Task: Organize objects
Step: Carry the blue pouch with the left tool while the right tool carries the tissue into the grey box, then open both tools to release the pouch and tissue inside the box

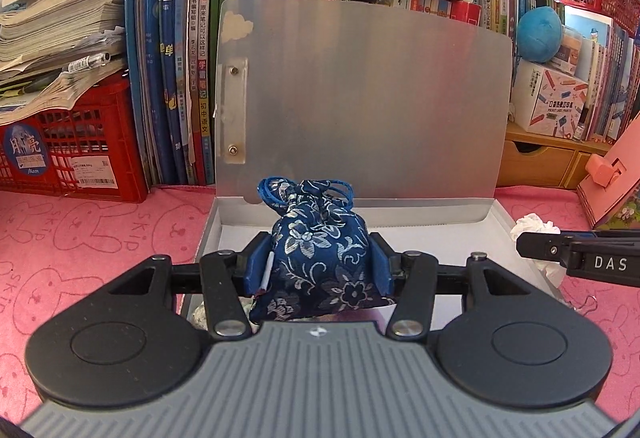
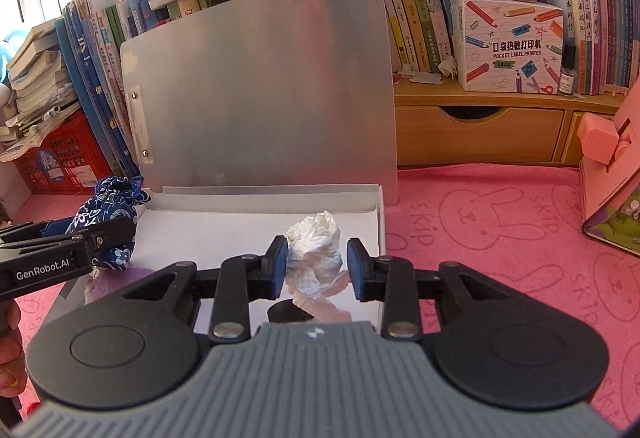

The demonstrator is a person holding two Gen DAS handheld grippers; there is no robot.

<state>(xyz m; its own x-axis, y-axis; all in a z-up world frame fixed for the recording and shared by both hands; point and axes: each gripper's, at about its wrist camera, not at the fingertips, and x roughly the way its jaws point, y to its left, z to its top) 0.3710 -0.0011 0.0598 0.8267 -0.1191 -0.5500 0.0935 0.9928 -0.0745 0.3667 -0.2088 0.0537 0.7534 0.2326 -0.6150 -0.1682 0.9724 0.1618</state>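
My left gripper (image 1: 320,264) is shut on a dark blue floral drawstring pouch (image 1: 320,234), held over the near left part of an open white box (image 1: 209,234). In the right wrist view the same pouch (image 2: 106,207) hangs at the box's left edge in the left gripper (image 2: 116,236). My right gripper (image 2: 318,264) is shut on a crumpled white tissue (image 2: 316,250) above the box floor (image 2: 224,234). The box's silvery lid (image 2: 260,77) stands upright behind. From the left wrist view, the right gripper's (image 1: 532,244) tip and the tissue (image 1: 532,226) show at the right.
A pink rabbit-print cloth (image 2: 500,238) covers the table. A red crate (image 1: 72,157) under paper stacks, upright books (image 1: 176,77) and a wooden drawer shelf (image 2: 480,129) line the back. A pink stand (image 2: 612,177) is at right. A dark round object (image 2: 288,312) lies under the tissue.
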